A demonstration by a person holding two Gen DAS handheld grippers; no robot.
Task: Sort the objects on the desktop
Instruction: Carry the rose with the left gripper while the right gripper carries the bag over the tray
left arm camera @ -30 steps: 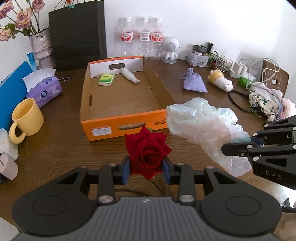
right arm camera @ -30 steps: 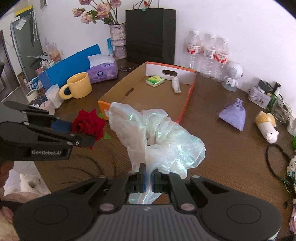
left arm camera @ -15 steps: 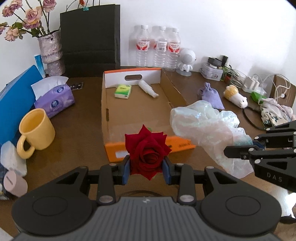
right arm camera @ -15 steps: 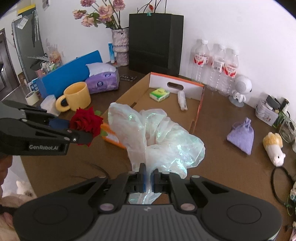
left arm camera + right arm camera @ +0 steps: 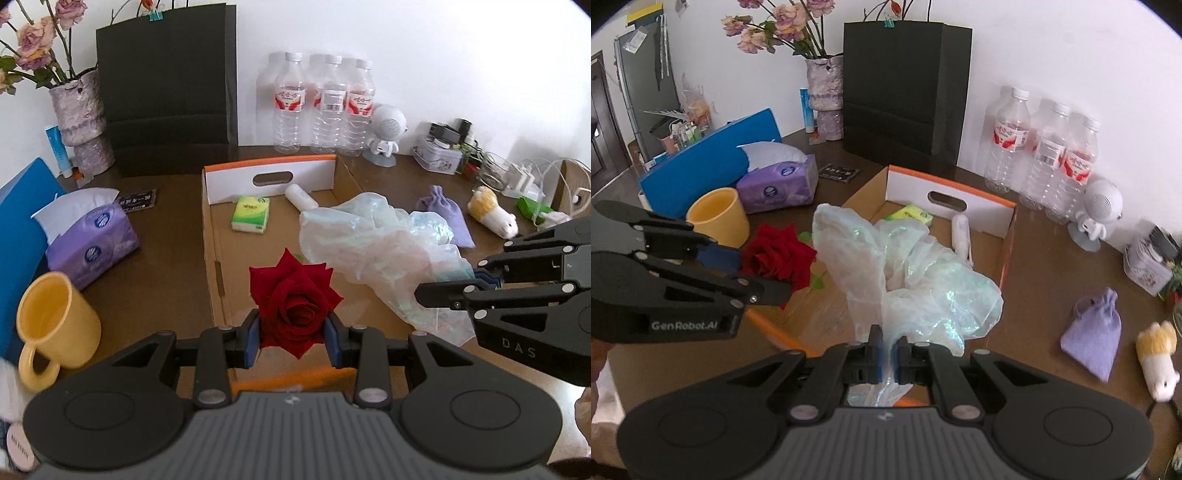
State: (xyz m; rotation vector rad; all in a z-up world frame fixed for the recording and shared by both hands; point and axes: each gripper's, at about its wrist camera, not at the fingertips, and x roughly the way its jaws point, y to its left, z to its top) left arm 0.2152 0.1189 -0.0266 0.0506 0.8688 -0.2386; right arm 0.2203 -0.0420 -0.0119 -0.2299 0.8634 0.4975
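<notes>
My left gripper (image 5: 291, 332) is shut on a red rose (image 5: 293, 299) and holds it above the near end of the orange-edged cardboard box (image 5: 218, 236). My right gripper (image 5: 886, 354) is shut on a crumpled translucent plastic bag (image 5: 908, 269), which hangs over the box's right side (image 5: 373, 243). The box (image 5: 960, 195) holds a green tissue pack (image 5: 250, 214) and a small white tube (image 5: 301, 195) at its far end. The rose also shows in the right wrist view (image 5: 777, 254), left of the bag.
A yellow mug (image 5: 55, 325), a purple tissue pack (image 5: 92, 243) and a blue folder (image 5: 18, 221) lie left. A black paper bag (image 5: 170, 85), a vase (image 5: 79, 114) and three water bottles (image 5: 325, 103) stand behind. A purple pouch (image 5: 447, 214) and plush toy (image 5: 493, 216) lie right.
Both grippers have moved forward and up, from in front of the box to over its near end, carrying the rose and the bag. Neither grip has changed.
</notes>
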